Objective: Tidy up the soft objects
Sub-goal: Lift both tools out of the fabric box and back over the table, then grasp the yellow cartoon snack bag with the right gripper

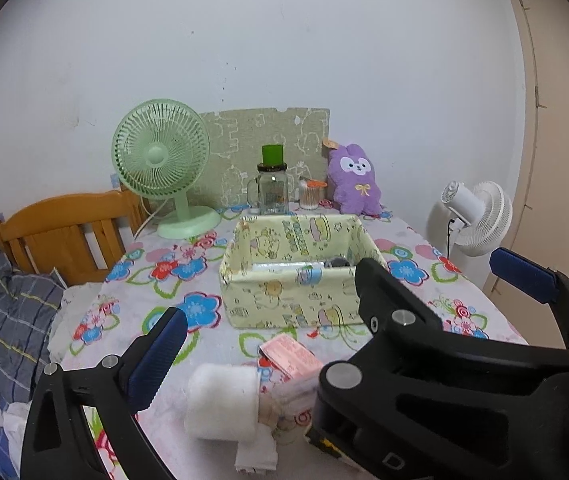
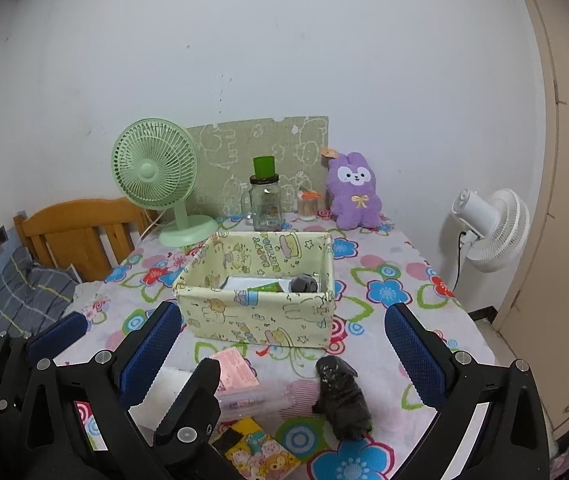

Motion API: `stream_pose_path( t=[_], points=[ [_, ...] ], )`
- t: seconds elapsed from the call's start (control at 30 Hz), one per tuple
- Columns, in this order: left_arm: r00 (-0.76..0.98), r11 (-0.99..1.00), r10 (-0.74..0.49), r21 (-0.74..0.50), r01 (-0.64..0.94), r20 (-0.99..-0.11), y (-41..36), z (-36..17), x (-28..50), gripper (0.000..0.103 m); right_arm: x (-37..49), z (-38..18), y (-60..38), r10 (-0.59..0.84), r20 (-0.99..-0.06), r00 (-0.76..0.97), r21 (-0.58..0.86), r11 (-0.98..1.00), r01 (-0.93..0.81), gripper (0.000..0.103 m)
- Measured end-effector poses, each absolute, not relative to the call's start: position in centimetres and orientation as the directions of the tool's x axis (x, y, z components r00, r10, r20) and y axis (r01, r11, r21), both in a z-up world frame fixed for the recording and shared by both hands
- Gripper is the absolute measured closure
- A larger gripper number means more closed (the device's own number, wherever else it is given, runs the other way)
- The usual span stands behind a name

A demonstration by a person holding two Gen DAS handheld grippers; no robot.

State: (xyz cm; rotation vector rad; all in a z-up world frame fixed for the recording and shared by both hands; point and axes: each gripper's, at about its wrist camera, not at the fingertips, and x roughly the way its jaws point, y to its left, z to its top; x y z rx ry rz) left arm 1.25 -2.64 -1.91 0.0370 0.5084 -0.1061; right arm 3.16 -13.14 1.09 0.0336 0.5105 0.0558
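A pale yellow cartoon-print fabric box (image 1: 284, 304) (image 2: 252, 320) stands mid-table. Inside it lie a dark grey soft item (image 2: 304, 283), something white and a green packet. In front of the box lie a white rolled cloth (image 1: 220, 404), a pink packet (image 1: 290, 356) (image 2: 236, 372), a dark rolled soft item (image 2: 342, 400) and a bear-print packet (image 2: 260, 452). A purple plush rabbit (image 1: 354, 180) (image 2: 354, 190) sits against the back wall. My left gripper (image 1: 284, 320) is open above the white roll. My right gripper (image 2: 284, 312) is open, with the dark roll between its fingers. The two grippers interleave, and one right finger (image 1: 388, 300) hides my left gripper's right finger.
At the back stand a green desk fan (image 1: 160, 160), a glass jar with a green cap (image 1: 272, 188), a cotton-swab tub (image 1: 310, 194) and a patterned board. A white floor fan (image 2: 492, 228) and a door are on the right. A wooden headboard (image 1: 64, 232) and a plaid pillow are on the left.
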Motion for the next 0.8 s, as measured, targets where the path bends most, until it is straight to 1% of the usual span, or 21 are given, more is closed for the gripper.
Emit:
stream_pose_path(
  t=[0.23, 0.63, 0.8],
  points=[
    [0.859, 0.994, -0.096, 0.003, 0.112, -0.503, -2.7, -3.2, 0.6, 0.001, 2.1, 0.0, -13.1, 0.038, -0.487, 0.873, 0.028, 0.999, -0.028, 0.0],
    [0.838, 0.992, -0.122, -0.032, 0.124, -0.532, -2.6, -6.7, 0.7, 0.001, 2.1, -3.9, -13.2, 0.064, -0.55, 0.833, 0.051, 0.998, -0.043, 0.0],
    [0.82, 0.992, -0.125, -0.046, 0.12, -0.559, -2.3, -8.1, 1.1, 0.001, 2.4, -5.3, -13.0, 0.08, -0.566, 0.82, 0.06, 0.997, -0.056, 0.0]
  ],
)
